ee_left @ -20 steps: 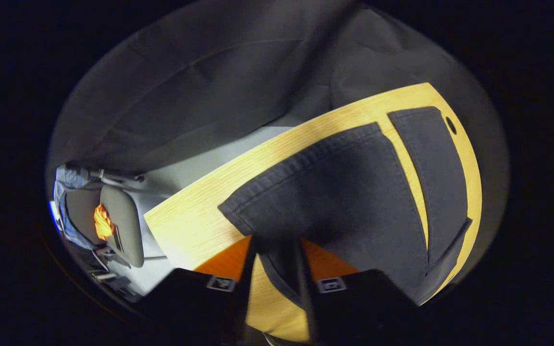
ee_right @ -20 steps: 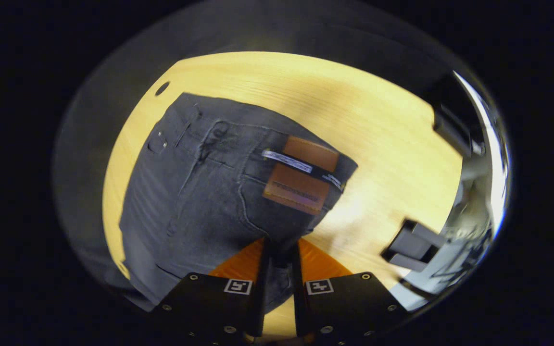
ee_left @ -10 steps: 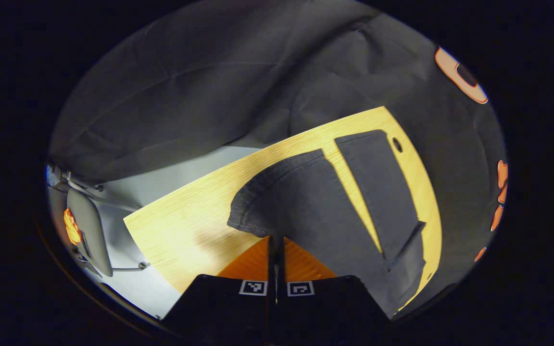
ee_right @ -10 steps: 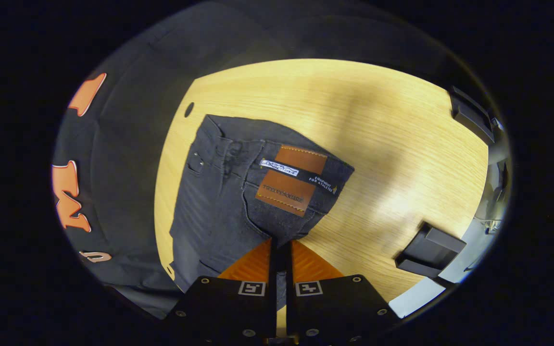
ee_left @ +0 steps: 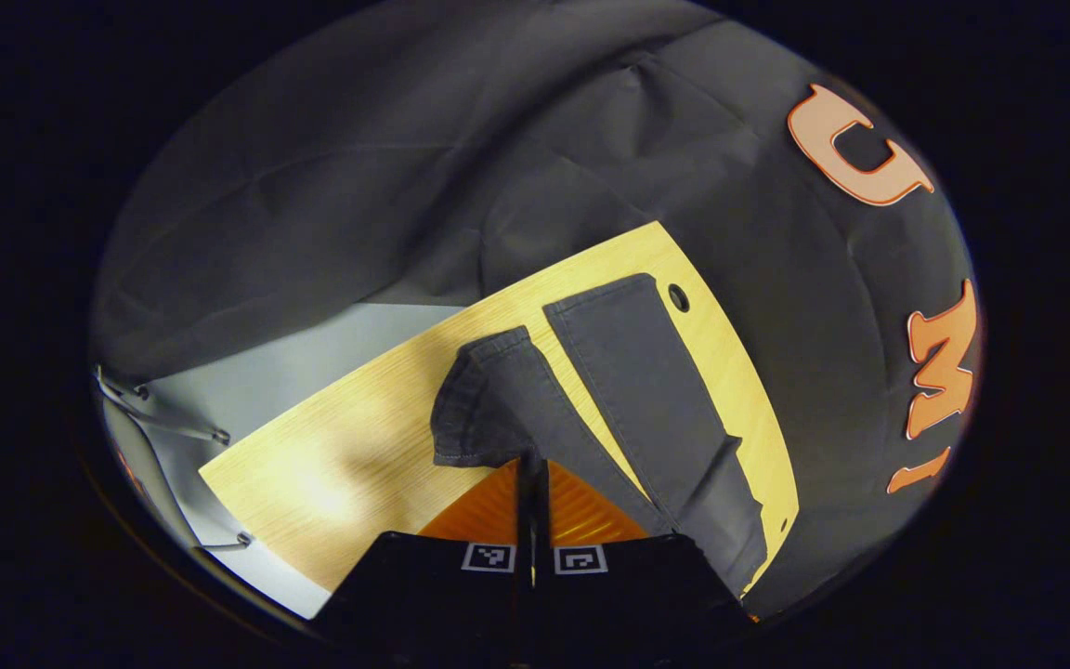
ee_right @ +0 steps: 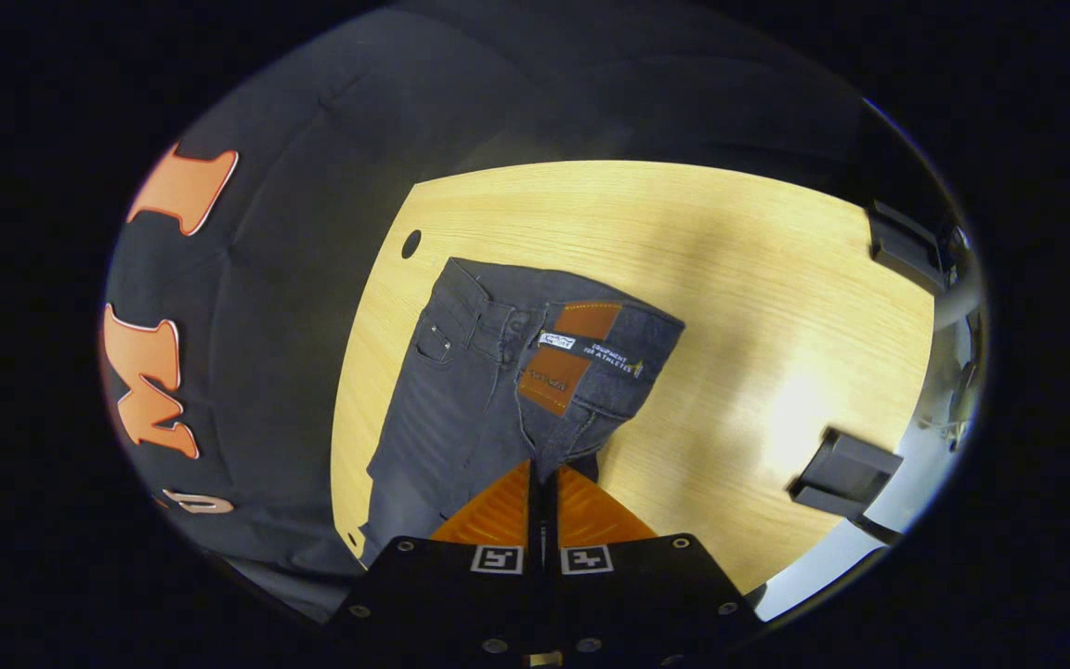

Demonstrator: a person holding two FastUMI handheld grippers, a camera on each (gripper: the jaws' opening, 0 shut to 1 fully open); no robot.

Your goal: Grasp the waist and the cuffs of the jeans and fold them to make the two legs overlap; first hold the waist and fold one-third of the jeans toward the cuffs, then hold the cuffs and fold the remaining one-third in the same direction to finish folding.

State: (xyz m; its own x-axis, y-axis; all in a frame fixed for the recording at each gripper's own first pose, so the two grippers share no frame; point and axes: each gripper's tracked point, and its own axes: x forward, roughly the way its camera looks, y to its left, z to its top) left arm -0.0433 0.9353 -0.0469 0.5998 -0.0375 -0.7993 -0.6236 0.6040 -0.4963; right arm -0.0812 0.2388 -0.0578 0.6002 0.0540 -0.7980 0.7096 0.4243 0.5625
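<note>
Dark grey jeans (ee_left: 646, 390) lie on a light wooden table (ee_left: 331, 465). In the left gripper view, my left gripper (ee_left: 531, 469) is shut on the near leg's cuff (ee_left: 484, 409) and holds it raised off the table; the far leg lies flat beyond it. In the right gripper view, my right gripper (ee_right: 542, 478) is shut on the waist (ee_right: 581, 372) near its brown leather patch (ee_right: 567, 367), and that corner hangs lifted above the rest of the jeans (ee_right: 447, 418), which lie on the table (ee_right: 730, 307).
A round hole (ee_right: 411, 243) in the tabletop sits by the waistband. Two dark blocks (ee_right: 846, 474) (ee_right: 906, 246) stand at the table's right edge in the right gripper view. Black cloth hangs behind the table, and grey floor (ee_left: 312, 344) shows past the table's left edge.
Both grippers closed on the fabric and rose, lifting the cuff and the waist corner; the table and jeans now look smaller and farther away.
</note>
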